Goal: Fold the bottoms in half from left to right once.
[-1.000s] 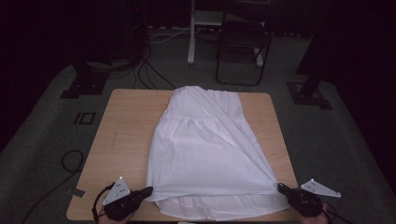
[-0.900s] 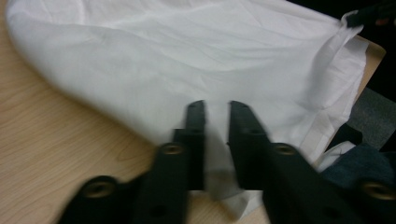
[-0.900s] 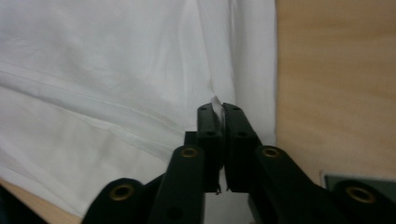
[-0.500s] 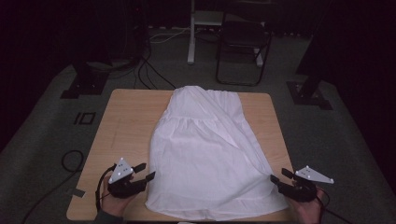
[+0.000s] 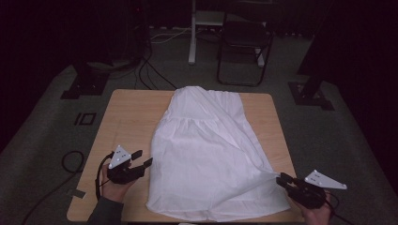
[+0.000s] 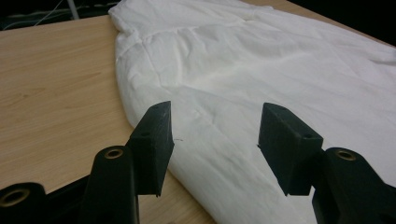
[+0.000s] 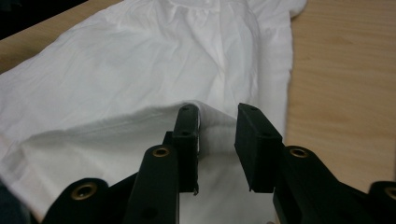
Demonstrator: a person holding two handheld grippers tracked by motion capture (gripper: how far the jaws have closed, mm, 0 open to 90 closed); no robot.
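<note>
A wooden counter [image 5: 126,117] is covered lengthwise by a white garment [image 5: 206,154], apparently spread for folding. Its near right corner is probably pinched by the right gripper [image 5: 286,180]. The left gripper [image 5: 143,159], fingers spread, is held beside the hem.

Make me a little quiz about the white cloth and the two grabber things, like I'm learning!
1. True or false: the left hand-held gripper has its jaws wide apart and grips nothing.
2. Pick one. The white cloth lies spread out on: A) a wooden table; B) a bed; C) a sofa.
3. Fill the gap: the right hand-held gripper has its jaws at the cloth's near ___ corner.

Key: 1 true; 2 A; 3 right.
</note>
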